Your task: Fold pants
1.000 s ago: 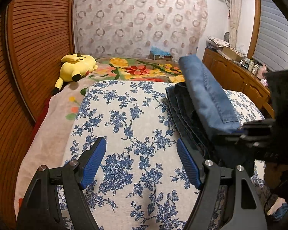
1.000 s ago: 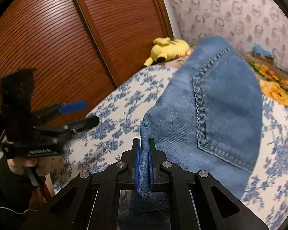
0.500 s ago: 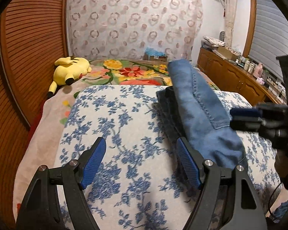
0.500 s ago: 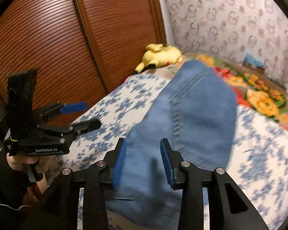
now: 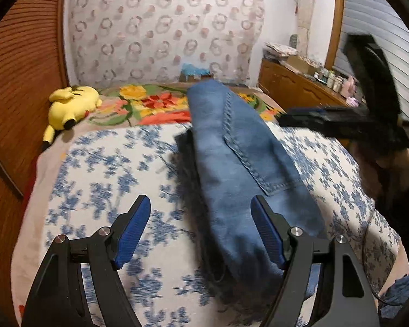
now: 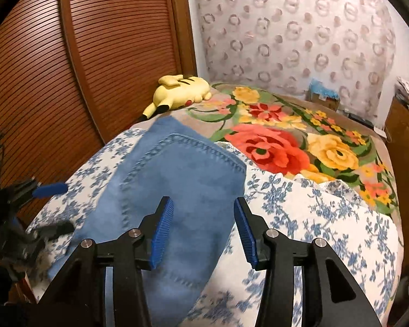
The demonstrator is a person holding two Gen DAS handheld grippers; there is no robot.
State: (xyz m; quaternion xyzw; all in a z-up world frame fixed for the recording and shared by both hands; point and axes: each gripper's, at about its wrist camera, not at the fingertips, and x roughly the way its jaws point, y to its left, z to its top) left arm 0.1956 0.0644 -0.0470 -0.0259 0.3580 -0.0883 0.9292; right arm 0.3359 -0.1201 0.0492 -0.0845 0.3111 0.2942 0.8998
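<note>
Blue denim pants (image 5: 240, 163) lie folded in a long stack on the blue-flowered white bedspread (image 5: 101, 179), back pocket up. They also show in the right wrist view (image 6: 177, 190). My left gripper (image 5: 200, 229) is open and empty, held above the near end of the pants. My right gripper (image 6: 203, 230) is open and empty, above the pants' right part. The right gripper shows blurred in the left wrist view (image 5: 340, 122); the left gripper shows in the right wrist view (image 6: 41, 207).
A yellow plush toy (image 5: 71, 106) lies at the far left of the bed beside a slatted wooden door (image 6: 95, 54). A bright flowered blanket (image 6: 286, 141) covers the far part. A wooden dresser (image 5: 294, 87) with clutter stands to the right.
My right gripper opened and let go of the pants, which dropped flat onto the stack. It then drew back to the right. My left gripper swung right toward the pants.
</note>
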